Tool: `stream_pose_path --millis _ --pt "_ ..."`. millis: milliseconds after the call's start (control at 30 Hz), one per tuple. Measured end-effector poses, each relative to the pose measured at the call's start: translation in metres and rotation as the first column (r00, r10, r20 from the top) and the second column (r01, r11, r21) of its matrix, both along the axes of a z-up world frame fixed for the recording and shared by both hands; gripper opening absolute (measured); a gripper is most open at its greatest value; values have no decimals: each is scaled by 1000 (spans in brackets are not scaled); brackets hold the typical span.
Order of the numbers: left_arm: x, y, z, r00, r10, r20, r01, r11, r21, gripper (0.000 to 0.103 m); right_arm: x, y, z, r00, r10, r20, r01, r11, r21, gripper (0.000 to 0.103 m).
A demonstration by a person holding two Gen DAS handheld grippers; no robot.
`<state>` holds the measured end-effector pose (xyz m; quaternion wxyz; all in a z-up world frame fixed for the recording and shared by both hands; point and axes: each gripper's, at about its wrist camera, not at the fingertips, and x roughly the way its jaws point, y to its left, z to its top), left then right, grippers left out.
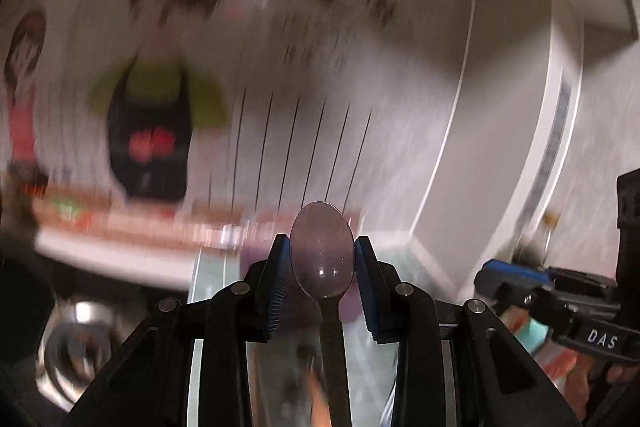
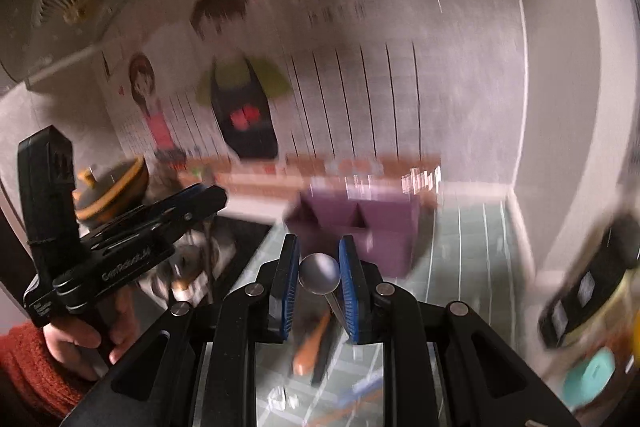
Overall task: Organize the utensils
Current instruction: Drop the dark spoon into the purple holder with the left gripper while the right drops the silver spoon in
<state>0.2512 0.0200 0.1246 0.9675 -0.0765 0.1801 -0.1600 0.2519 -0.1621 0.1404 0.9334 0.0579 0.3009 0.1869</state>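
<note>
- Left gripper: blue-padded fingers pinch a large spoon by the sides of its bowl. The bowl stands upright at lower centre of the left wrist view, with its dark handle running down between the fingers to the bottom edge.
- Right gripper: blue pads pinch a smaller metal spoon. Its round bowl sits between the fingertips at lower centre of the right wrist view, and the handle slants down to the right pad.
- Below the right gripper, an orange-handled utensil and a dark one lie on the green gridded mat; blur hides their type.
- A purple compartmented utensil holder stands on the mat just above the right gripper, at frame centre.
- At left of the right wrist view, a hand in a red knit sleeve grips the left tool's handle.
- A wall poster with cartoon figures fills the upper centre of both views, heavily blurred.
- A round pot with an orange band sits at mid-left of the right wrist view.
</note>
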Motion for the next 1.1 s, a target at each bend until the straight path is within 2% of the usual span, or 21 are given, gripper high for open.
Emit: stream_pose_path --millis 100,167,233,333,433,533,700,833,933,1100 --pt "19 -3 50 989 31 145 -32 999 3 34 16 -1 53 995 11 104 -12 1000 13 19" --pt "31 -2 66 976 56 211 -56 998 -7 34 26 -1 78 989 9 150 -14 999 31 19" --pt "42 -2 71 967 75 243 -75 997 -12 34 39 -1 95 985 9 170 -18 999 51 19" --pt "59 1 68 955 118 272 -114 993 -29 34 58 1 100 984 -2 176 -8 998 55 19" --pt "82 3 55 954 154 258 -149 988 -38 34 79 7 86 987 -3 163 -3 999 34 19" --pt "104 1 31 960 169 224 -166 986 -29 34 99 7 64 993 -3 120 -4 998 58 19" --pt "133 -7 -12 972 162 168 -165 986 4 34 135 -3 18 1000 -21 21 19 994 108 19" --pt "157 -14 -51 984 156 82 -158 987 24 34 163 -6 -21 998 -28 -64 35 993 115 20" --pt "167 -17 -79 989 149 20 -149 989 21 34 173 -8 -47 993 -32 -117 46 992 117 19" --pt "172 -24 -107 989 148 -13 -147 987 61 34 178 -8 -80 983 -34 -179 52 994 96 20"
